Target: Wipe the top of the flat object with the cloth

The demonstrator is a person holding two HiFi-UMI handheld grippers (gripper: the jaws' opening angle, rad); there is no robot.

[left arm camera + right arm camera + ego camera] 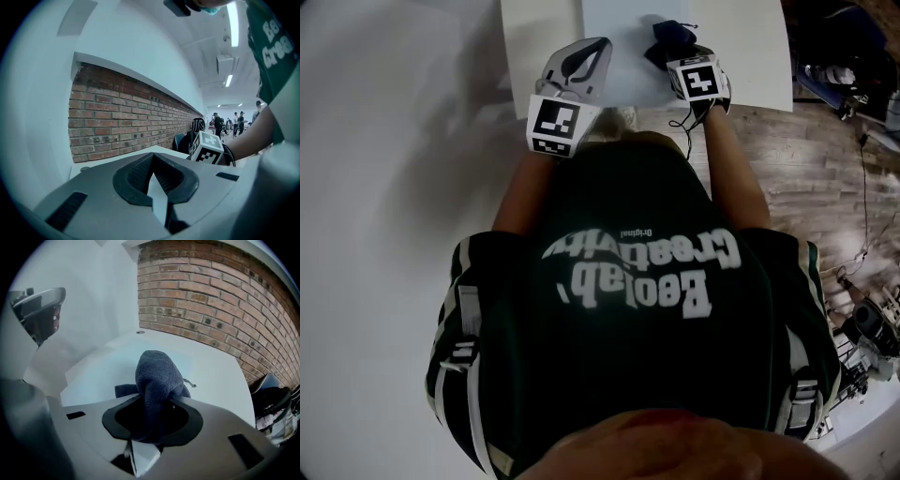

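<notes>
The dark blue cloth (157, 376) is bunched up and sticks out of my right gripper (152, 401), which is shut on it. Just beyond it lies the flat object (103, 373), a pale board on the white table (220, 376). In the head view the right gripper (680, 54) holds the cloth (667, 36) over the near edge of the board (619, 28). My left gripper (584, 58) hovers at the board's left near corner, shut with nothing in it. In the left gripper view its jaws (152, 159) meet at the tips, and the right gripper's marker cube (206, 147) shows beyond.
A red brick wall (206, 291) runs behind the table, with a white wall (84, 296) to its left. Wooden floor (806, 178) with cables and equipment lies to the right. A dark chair (186, 139) stands past the table, with people far off.
</notes>
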